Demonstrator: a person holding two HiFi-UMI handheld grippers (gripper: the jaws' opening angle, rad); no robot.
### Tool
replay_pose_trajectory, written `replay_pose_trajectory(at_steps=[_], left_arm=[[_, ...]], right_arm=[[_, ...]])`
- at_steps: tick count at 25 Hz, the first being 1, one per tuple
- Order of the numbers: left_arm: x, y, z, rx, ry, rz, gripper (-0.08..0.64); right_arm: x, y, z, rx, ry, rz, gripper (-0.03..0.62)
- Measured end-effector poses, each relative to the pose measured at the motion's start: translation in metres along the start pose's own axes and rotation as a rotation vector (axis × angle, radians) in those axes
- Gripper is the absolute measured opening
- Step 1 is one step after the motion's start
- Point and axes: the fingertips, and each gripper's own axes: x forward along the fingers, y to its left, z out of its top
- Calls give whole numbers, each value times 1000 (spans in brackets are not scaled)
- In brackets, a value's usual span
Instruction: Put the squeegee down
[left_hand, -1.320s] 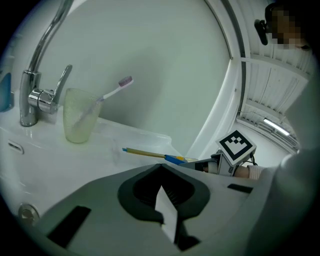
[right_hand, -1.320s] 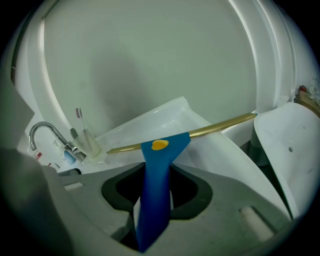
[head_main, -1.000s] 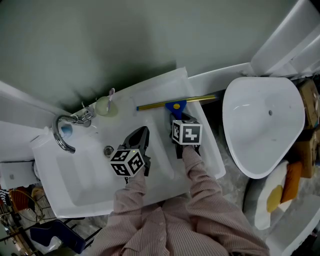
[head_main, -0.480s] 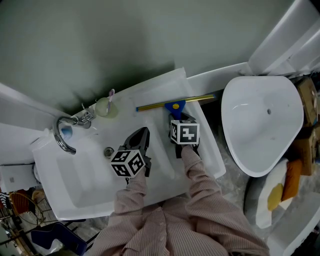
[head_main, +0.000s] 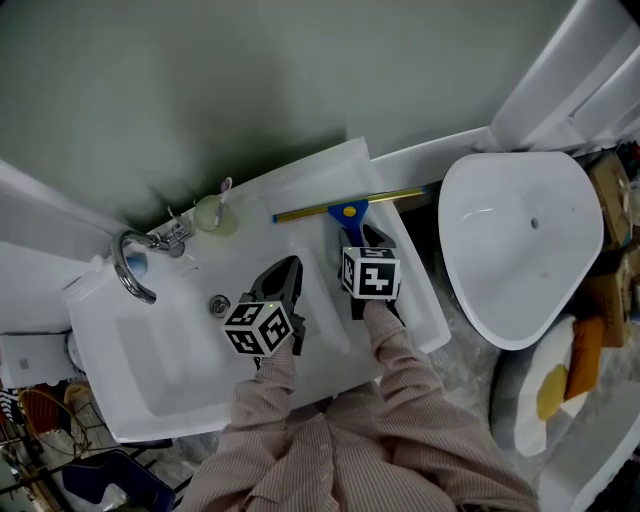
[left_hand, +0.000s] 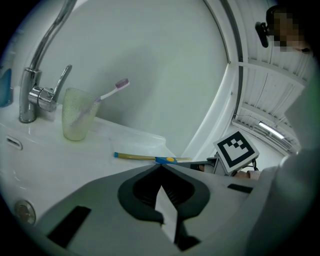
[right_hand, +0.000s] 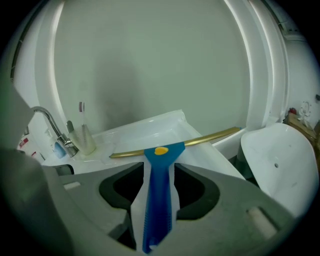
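The squeegee (head_main: 349, 208) is at the sink's (head_main: 180, 370) back right corner, on the flat ledge behind the bowl. Its gold blade runs along the sink's rear edge, with the right end reaching past the sink's right rim. Its blue handle points away from the wall, toward the sink's front. The left gripper view shows the blade (left_hand: 150, 158) lying low and nearly level on the ledge. It seems to rest there, though actual contact cannot be made out.

The right gripper (head_main: 365, 240) is over the sink's right side, in line with the handle. In its own view the blue handle (right_hand: 159, 190) runs straight down the middle between the two jaws. The pale pads lie against both of its sides, so the jaws look closed on it with no gap to be seen. The long axis of the handle matches the line of the jaws, and the blade lies crosswise ahead of them.

The left gripper (head_main: 283, 270) is over the middle of the sink's bowl, further from the squeegee. Its jaws (left_hand: 161, 167) are pressed together with nothing between them.

The right gripper is the one on the squeegee, so letting go falls to it. With the blade apparently down on the ledge, that would mean parting the jaws and backing out along the handle's line toward the sink's front. A sideways pull could swing the overhanging blade off the rim.
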Motion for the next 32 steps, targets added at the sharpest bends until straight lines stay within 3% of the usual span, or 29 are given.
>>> replay_pose_trajectory(at_steps=[8, 18, 26, 32], left_arm=[[-23, -18, 12, 44, -51, -27, 2], [-62, -45, 29, 131, -89, -72, 2], [-90, -56, 42, 178, -142, -88, 2], [-114, -57, 50, 230, -177, -56, 2]], right_arm=[[-35, 18, 8, -62, -98, 31, 170], [-89, 39, 11, -184, -173, 107, 24], [-130, 49, 17, -160, -263, 212, 8], [-159, 55, 20, -111, -356, 292, 7]])
